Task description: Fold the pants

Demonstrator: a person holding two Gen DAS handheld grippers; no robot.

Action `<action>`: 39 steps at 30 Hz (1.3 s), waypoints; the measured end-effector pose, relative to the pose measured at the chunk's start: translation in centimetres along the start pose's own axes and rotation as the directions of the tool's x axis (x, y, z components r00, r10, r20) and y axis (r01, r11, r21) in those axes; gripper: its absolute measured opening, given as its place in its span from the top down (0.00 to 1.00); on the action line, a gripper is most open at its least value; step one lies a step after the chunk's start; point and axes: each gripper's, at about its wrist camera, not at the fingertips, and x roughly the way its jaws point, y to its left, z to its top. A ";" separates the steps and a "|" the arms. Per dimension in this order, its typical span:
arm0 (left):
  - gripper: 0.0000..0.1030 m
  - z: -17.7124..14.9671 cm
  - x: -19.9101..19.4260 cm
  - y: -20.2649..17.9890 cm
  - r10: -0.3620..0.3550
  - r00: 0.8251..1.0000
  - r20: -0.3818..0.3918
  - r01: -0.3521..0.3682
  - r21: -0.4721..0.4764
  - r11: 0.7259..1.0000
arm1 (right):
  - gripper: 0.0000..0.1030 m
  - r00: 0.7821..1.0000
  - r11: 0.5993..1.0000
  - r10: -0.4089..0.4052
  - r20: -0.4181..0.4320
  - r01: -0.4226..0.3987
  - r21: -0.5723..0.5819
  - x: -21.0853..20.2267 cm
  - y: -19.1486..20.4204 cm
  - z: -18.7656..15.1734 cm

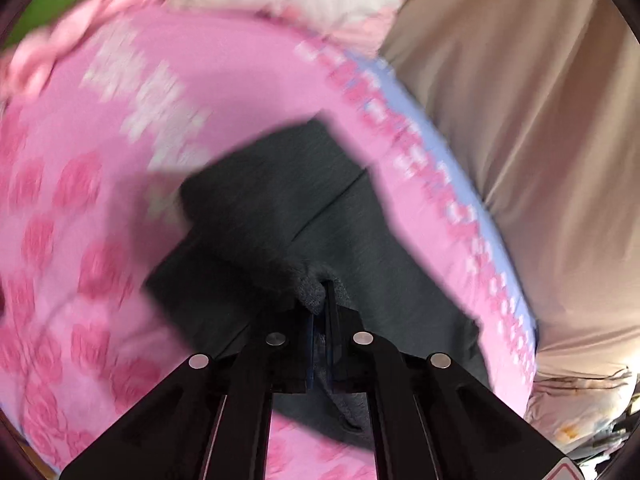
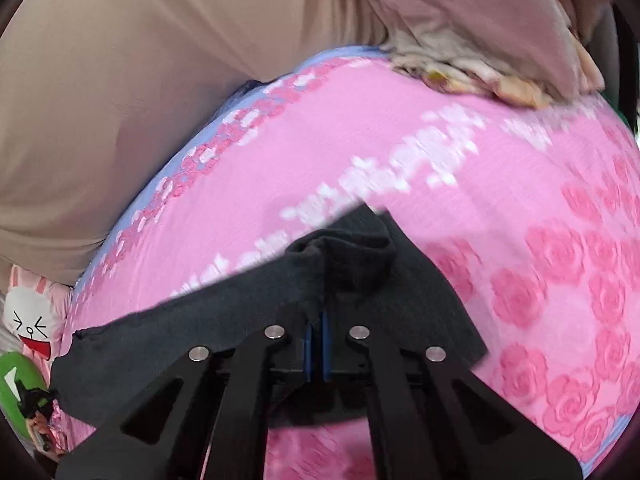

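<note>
The dark grey pants [image 1: 272,208] lie on a pink rose-patterned blanket [image 1: 80,208]. In the left wrist view my left gripper [image 1: 320,300] is shut on a bunched edge of the pants, with cloth pinched between the fingers. In the right wrist view my right gripper [image 2: 318,304] is shut on another edge of the pants [image 2: 180,336], which drape left and right over the fingers above the blanket [image 2: 400,152]. Both views are blurred.
A beige sheet [image 1: 520,120] borders the blanket and also shows in the right wrist view [image 2: 100,80]. A crumpled pinkish cloth [image 2: 480,32] lies at the blanket's far edge. A cartoon-print pillow [image 2: 32,320] sits at lower left.
</note>
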 end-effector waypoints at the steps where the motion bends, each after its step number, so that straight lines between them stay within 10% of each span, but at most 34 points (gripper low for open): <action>1: 0.99 0.9 -1.0 -1.1 -0.033 0.999 0.025 0.033 0.010 0.999 | 0.98 0.995 0.999 0.050 0.085 -0.050 -0.006 -2.2 1.4 1.8; 6: 0.99 2.3 -7.7 -4.8 -0.127 0.975 0.185 0.107 0.111 0.988 | 0.99 0.951 0.992 0.074 0.301 -0.039 -0.121 -8.9 4.4 4.4; 13: 0.98 -3.8 -0.1 2.0 0.089 0.996 -0.027 -0.084 0.143 0.986 | 0.99 0.994 0.994 -0.107 -0.016 0.107 0.005 -0.2 -4.5 -2.8; 22: 0.95 -4.3 -0.6 2.9 0.055 0.998 -0.003 -0.055 0.092 0.994 | 0.98 0.999 0.996 -0.052 -0.002 0.052 0.074 -1.1 -5.7 -2.6; 29: 0.72 -7.1 -3.3 0.6 0.174 0.985 0.012 -0.174 0.158 0.972 | 0.90 0.982 0.982 -0.189 0.003 0.189 -0.001 -2.7 -4.6 -4.0; 31: 0.45 -9.0 -4.4 -1.7 0.150 0.988 0.029 -0.153 0.202 0.967 | 0.89 0.988 0.987 -0.150 0.025 0.151 -0.049 -4.0 -2.6 -5.3; 35: 0.36 -13.3 -2.2 -7.2 0.034 0.998 -0.062 -0.015 0.288 0.958 | 0.85 0.999 0.968 0.033 -0.016 -0.036 -0.248 -3.8 5.7 -9.1; 38: 0.36 -15.7 2.3 -9.7 -0.015 0.982 -0.188 0.065 0.263 0.963 | 0.43 0.985 0.916 0.151 -0.085 -0.172 -0.364 -2.2 12.0 -12.6; 39: 0.36 -16.4 3.4 -10.0 -0.007 0.978 -0.210 0.062 0.256 0.965 | 0.44 0.976 0.889 0.179 -0.120 -0.213 -0.406 -1.5 14.2 -13.9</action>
